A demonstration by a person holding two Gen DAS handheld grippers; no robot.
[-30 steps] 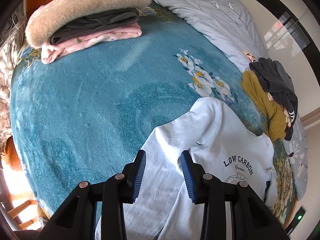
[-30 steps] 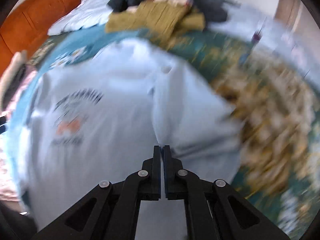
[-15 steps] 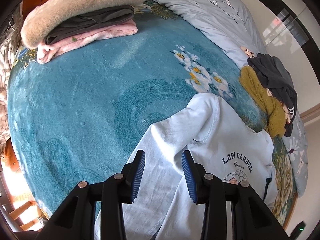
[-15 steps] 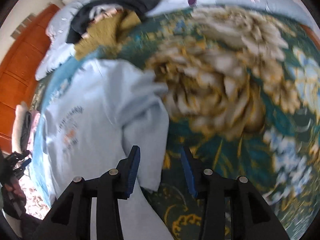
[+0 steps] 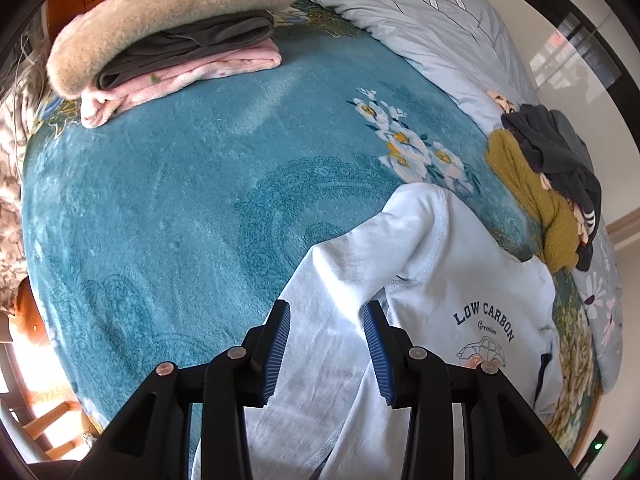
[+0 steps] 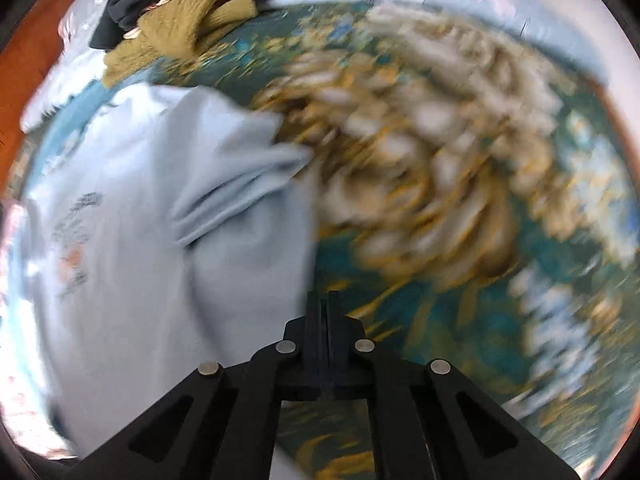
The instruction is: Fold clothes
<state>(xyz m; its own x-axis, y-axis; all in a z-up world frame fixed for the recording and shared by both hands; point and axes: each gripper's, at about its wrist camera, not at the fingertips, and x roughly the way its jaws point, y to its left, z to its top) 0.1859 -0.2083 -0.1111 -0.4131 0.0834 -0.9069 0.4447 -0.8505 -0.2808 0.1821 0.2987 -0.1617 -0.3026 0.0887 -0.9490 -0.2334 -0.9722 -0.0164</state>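
Our left gripper (image 5: 326, 346) is wide open, holding nothing, over the pale blue cotton sweatshirt's sleeve (image 5: 352, 264). Our right gripper (image 6: 323, 314) looks squeezed shut; the blur hides whether it pinches cloth. We should grab the sleeve edge and fold it flat.

The right gripper (image 6: 323, 300) had jaws apart 0.5 s ago, now they are closed at the edge of the light blue shirt (image 6: 140, 240); right view has swung and is blurred.

right view blurred, sweatshirt (image 6: 120, 280) print unreadable
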